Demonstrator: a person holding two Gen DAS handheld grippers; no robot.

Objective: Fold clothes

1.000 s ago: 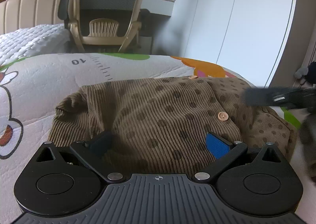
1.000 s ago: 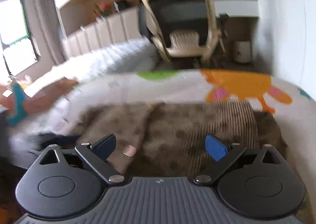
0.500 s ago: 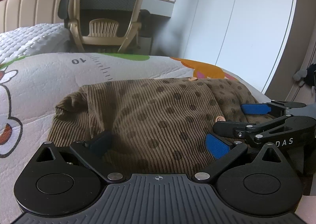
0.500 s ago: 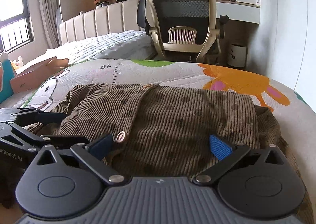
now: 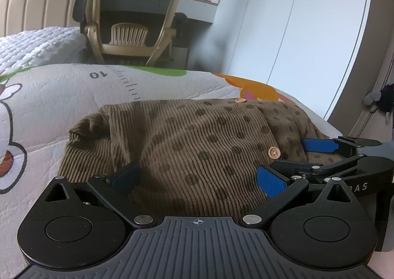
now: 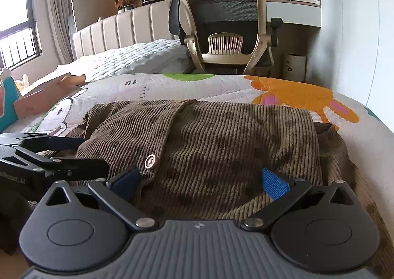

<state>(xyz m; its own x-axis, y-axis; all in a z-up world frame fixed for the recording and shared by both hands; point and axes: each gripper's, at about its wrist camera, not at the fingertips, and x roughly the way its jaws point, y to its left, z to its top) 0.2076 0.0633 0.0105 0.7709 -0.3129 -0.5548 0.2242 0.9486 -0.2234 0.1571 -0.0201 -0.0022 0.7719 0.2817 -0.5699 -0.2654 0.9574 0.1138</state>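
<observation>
Brown corduroy garment (image 5: 197, 146), ribbed and scattered with darker dots, lies bunched in a loose folded heap on the printed quilted cover (image 5: 61, 96) of a bed, close to the near edge. Its placket runs diagonally across the top, carrying a pale round wooden button (image 5: 274, 152) near the middle and another button (image 5: 240, 100) at the far hem. On its left side the cloth ends in a rumpled fold; beyond that and behind it the cover lies bare and flat, with cartoon animals and a ruler scale marked 10. The left gripper (image 5: 197, 179) sits low at the garment's near edge with its fingers spread wide, blue-padded tips resting against the cloth but pinching nothing. The right gripper (image 6: 200, 181) is just beside it, also at the near edge, fingers likewise spread apart over the fabric with nothing pinched; in the left wrist view its black linkage and blue pad (image 5: 320, 145) lie over the garment's right part. At the far side of the bed stands a cream-framed office chair (image 6: 224, 20) with black mesh back, and white wardrobe doors (image 5: 307, 20) rise to the right, close to the bed.
</observation>
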